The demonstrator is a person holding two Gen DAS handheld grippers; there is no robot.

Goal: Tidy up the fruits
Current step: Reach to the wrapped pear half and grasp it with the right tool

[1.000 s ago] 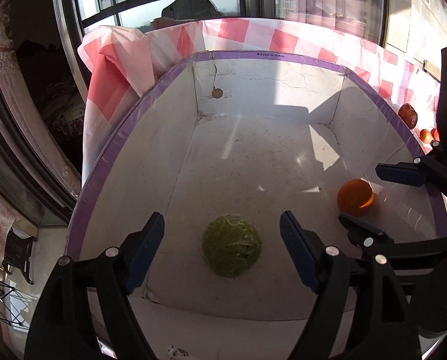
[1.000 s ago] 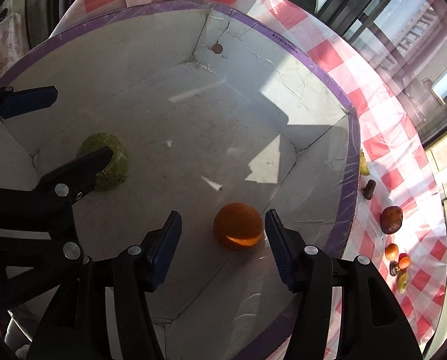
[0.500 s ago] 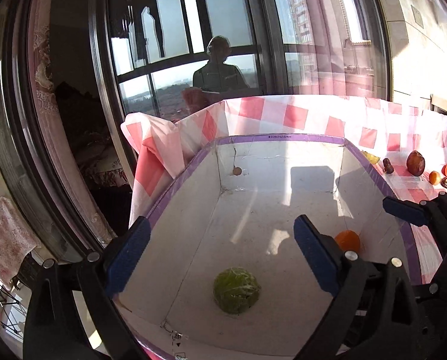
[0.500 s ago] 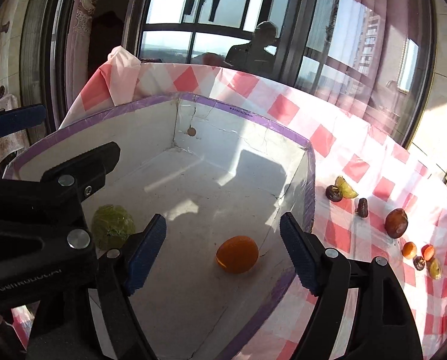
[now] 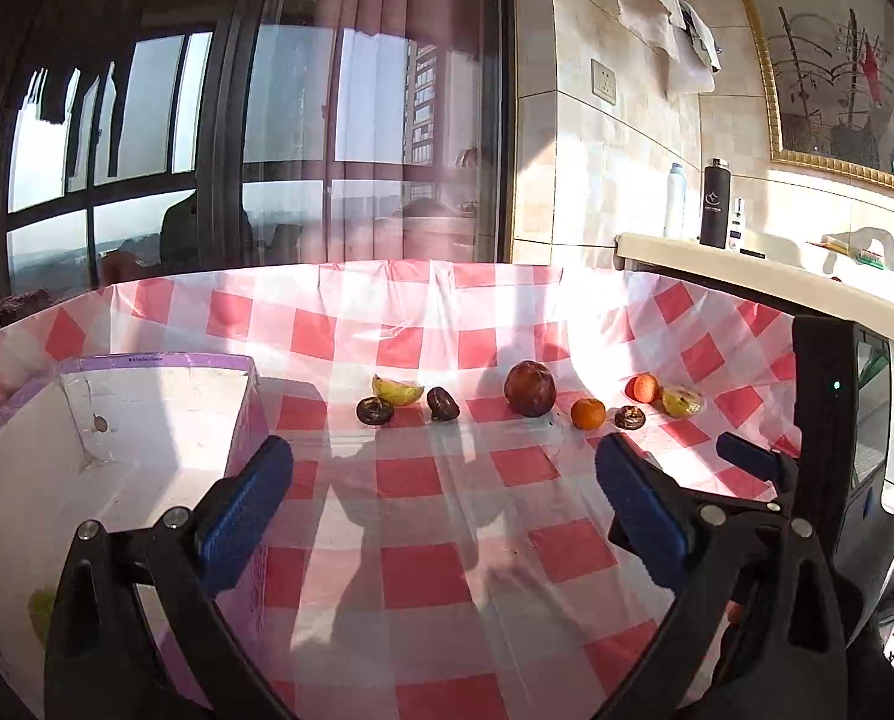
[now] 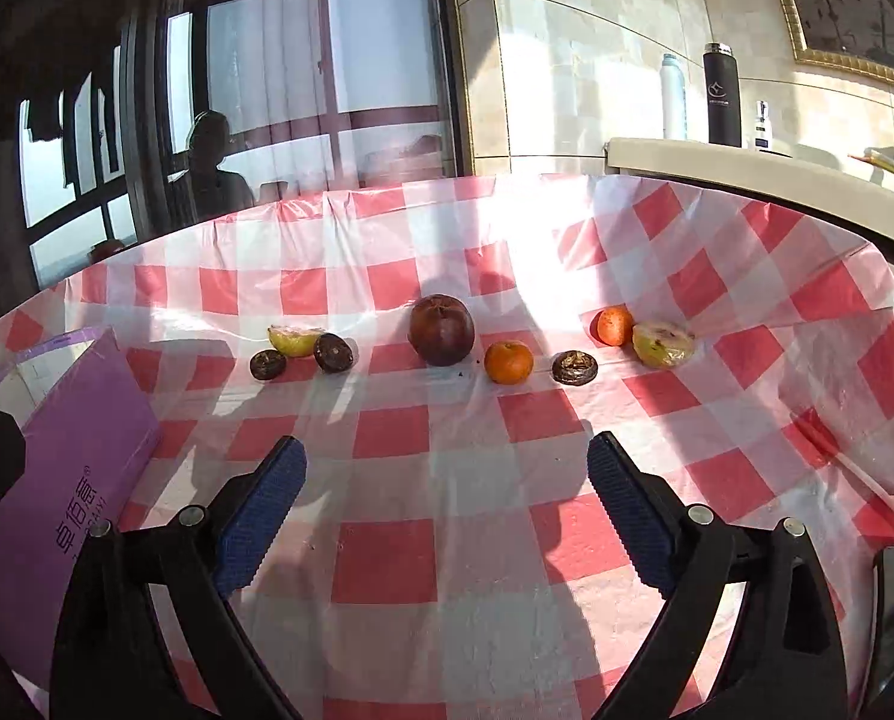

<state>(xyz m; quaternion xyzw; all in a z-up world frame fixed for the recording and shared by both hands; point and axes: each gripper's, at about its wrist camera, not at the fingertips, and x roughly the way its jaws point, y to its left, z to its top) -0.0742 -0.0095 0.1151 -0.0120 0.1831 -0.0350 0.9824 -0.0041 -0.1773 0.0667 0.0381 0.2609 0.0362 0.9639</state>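
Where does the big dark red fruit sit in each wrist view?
Left wrist: big dark red fruit sits right of centre, mid-height, in the row on the checked cloth.
Right wrist: it sits at centre, just above mid-height.
Shared landmark: the small orange just to its right.

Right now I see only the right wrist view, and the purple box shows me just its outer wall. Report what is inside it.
Observer: In the left wrist view the box is white inside, and a green fruit shows partly, low at the view's left edge, behind the frame of the left tongs.
Operator: Give me the left tongs' state.
Observer: They are open and hold nothing, and they point over the checked tablecloth just right of the box.
Operator: Describe the box's far wall.
Observer: It is white and cracked, with a small round mark near its left corner.
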